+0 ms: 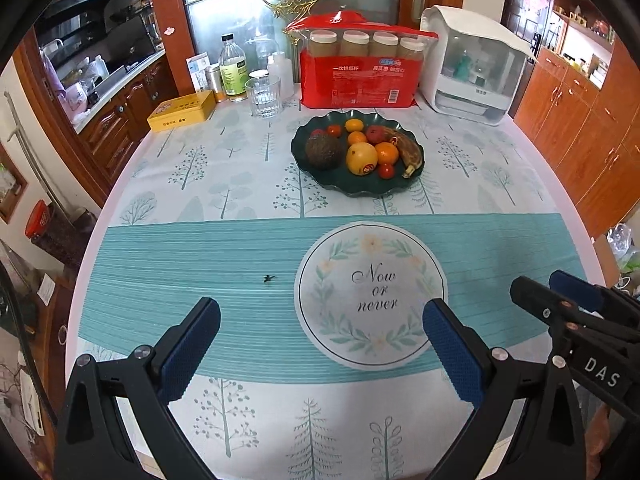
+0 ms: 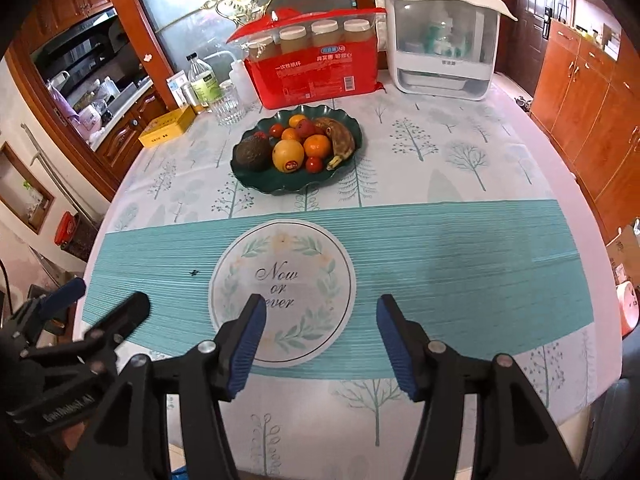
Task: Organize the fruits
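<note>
A dark green wavy plate (image 1: pixel 344 184) (image 2: pixel 276 182) stands on the table's far half. It holds a dark avocado (image 1: pixel 323 152) (image 2: pixel 251 153), a yellow grapefruit with a sticker (image 1: pixel 361 158) (image 2: pixel 287 155), oranges (image 1: pixel 387 153) (image 2: pixel 317 146), small red tomatoes (image 1: pixel 386 171) (image 2: pixel 314 164) and a spotted banana (image 1: pixel 408 150) (image 2: pixel 342 142). My left gripper (image 1: pixel 320 320) is open and empty over the teal band near the table's front. My right gripper (image 2: pixel 320 320) is open and empty beside it, and it shows at the right edge of the left wrist view (image 1: pixel 560 292).
At the back stand a red pack of paper cups (image 1: pixel 360 68) (image 2: pixel 316 64), a white cup cabinet (image 1: pixel 472 64) (image 2: pixel 440 40), a glass (image 1: pixel 263 96) (image 2: pixel 230 106), bottles (image 1: pixel 232 68) and a yellow tin (image 1: pixel 182 110) (image 2: pixel 168 130). A small dark speck (image 1: pixel 269 278) lies on the cloth.
</note>
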### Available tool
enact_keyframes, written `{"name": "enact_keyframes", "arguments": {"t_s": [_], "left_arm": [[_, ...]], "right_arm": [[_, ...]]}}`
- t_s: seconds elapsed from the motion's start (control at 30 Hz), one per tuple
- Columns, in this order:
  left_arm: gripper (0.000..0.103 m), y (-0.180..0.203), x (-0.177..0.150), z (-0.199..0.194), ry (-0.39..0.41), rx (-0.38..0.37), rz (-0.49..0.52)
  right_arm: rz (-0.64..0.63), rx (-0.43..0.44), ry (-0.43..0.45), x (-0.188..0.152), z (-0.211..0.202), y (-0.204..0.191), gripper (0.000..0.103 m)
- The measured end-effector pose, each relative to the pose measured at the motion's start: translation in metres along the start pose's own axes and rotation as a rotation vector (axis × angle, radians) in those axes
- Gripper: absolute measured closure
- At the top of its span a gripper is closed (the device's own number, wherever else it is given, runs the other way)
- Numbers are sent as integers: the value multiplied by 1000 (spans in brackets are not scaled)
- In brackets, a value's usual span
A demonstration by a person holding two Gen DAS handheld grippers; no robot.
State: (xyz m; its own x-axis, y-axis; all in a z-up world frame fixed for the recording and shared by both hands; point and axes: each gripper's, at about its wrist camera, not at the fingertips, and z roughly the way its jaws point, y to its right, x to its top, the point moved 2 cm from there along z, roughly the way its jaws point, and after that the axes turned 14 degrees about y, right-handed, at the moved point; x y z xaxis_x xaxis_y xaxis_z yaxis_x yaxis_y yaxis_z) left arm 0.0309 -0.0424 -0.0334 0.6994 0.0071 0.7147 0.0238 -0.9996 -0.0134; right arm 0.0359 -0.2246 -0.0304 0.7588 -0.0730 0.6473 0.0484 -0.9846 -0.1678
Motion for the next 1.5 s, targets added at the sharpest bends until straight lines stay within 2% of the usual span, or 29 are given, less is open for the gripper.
{"name": "enact_keyframes", "arguments": {"t_s": [0.37, 1.5], "left_arm": [[2, -2, -2, -13, 18, 18, -14], [2, 6, -9, -11, -8, 18, -28]], "right_arm": [[-20, -19, 43, -1, -16, -7, 45], [-57, -52, 25, -7, -18, -8, 44]]}}
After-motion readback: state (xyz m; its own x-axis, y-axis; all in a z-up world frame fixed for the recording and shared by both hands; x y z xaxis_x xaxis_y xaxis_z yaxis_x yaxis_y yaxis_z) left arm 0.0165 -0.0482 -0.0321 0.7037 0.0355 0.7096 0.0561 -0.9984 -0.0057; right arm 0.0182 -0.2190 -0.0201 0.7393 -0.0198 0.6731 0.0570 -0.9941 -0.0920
